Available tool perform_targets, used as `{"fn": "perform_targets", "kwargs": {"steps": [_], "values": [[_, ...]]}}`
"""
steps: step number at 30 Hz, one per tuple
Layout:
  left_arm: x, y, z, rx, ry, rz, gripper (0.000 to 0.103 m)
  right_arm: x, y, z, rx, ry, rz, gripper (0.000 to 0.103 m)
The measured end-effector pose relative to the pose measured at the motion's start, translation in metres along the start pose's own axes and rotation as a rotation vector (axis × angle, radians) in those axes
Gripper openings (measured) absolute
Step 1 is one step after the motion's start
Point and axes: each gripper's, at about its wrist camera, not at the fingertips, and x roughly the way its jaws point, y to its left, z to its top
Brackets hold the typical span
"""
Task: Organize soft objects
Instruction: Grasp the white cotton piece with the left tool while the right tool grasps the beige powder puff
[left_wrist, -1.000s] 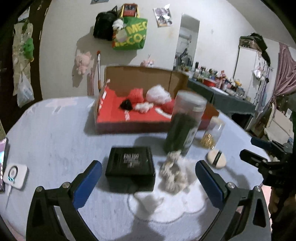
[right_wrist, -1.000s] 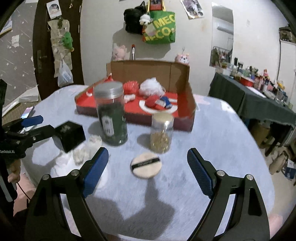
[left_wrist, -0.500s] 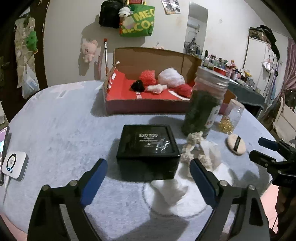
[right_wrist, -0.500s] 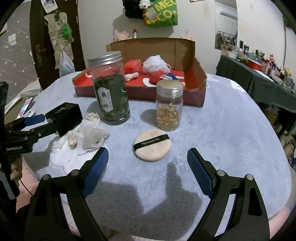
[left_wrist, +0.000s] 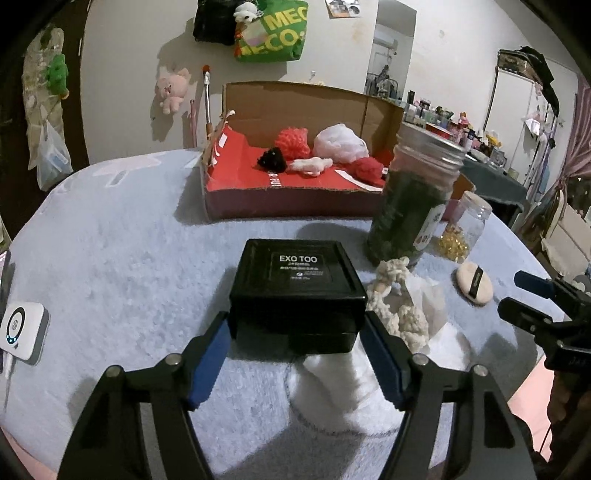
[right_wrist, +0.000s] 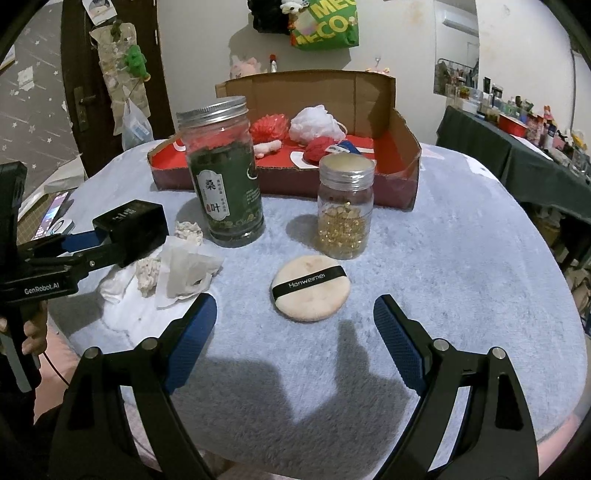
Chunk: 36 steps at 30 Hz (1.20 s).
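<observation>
Fleece (right_wrist: 443, 266), pale blue and fuzzy, covers the round table where I work; behind it a white wall carries a green bag (left_wrist: 271, 31) and a pink plush (left_wrist: 170, 88), and a cluttered dark counter (right_wrist: 517, 147) runs along the right. A carton (left_wrist: 295, 166) with a red floor sits at the far side of the table — red, white and black soft things already lie in it.

My left gripper (left_wrist: 295, 332) is closing on the black box (left_wrist: 297, 291); the blue pads sit right at its two side walls, though I cannot tell whether they press yet. The box lies flat, its lid facing up, its label reading toward me. Just right of it lie a knotted rope (left_wrist: 400, 306) and crumpled tissue (right_wrist: 184, 273), beside the green jar (right_wrist: 225, 173).

My right gripper (right_wrist: 295, 328) hangs spread wide, nothing between its fingers. The puff (right_wrist: 311, 288) lies flat just ahead of it, its black band running across, tilted up to the right; the small jar (right_wrist: 345, 206) stands behind.
</observation>
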Motion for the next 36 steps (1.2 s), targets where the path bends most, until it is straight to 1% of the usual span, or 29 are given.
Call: {"fn": "perform_targets", "kwargs": {"steps": [8,14,19,23,27,30,31,32,36], "values": [[0.000,-0.001,0.024,0.018,-0.016,0.023,0.072,0.002,-0.007,0.013,0.012,-0.006,-0.003,0.087],[0.009,-0.002,0.046,0.041,-0.023,0.034,0.072,0.006,-0.012,0.022,0.022,0.000,-0.001,0.087],[0.022,-0.001,0.058,0.036,-0.003,0.010,0.072,0.013,-0.013,0.027,0.022,0.011,0.002,0.087],[0.024,-0.002,0.059,0.036,-0.007,0.009,0.072,0.016,-0.013,0.029,0.024,0.019,0.011,0.087],[0.021,0.000,0.055,0.019,-0.016,-0.018,0.074,0.018,-0.012,0.027,0.019,0.023,0.012,0.087],[0.016,0.006,0.051,-0.019,-0.027,-0.055,0.084,0.020,-0.011,0.024,0.016,0.026,0.019,0.087],[0.015,0.007,0.049,-0.025,-0.037,-0.067,0.085,0.020,-0.010,0.024,0.014,0.025,0.021,0.087],[0.014,0.008,0.049,-0.024,-0.042,-0.070,0.085,0.021,-0.010,0.023,0.012,0.025,0.020,0.087],[0.018,0.005,0.051,0.001,-0.034,-0.044,0.085,0.020,-0.009,0.021,0.011,0.026,0.024,0.087]]}}
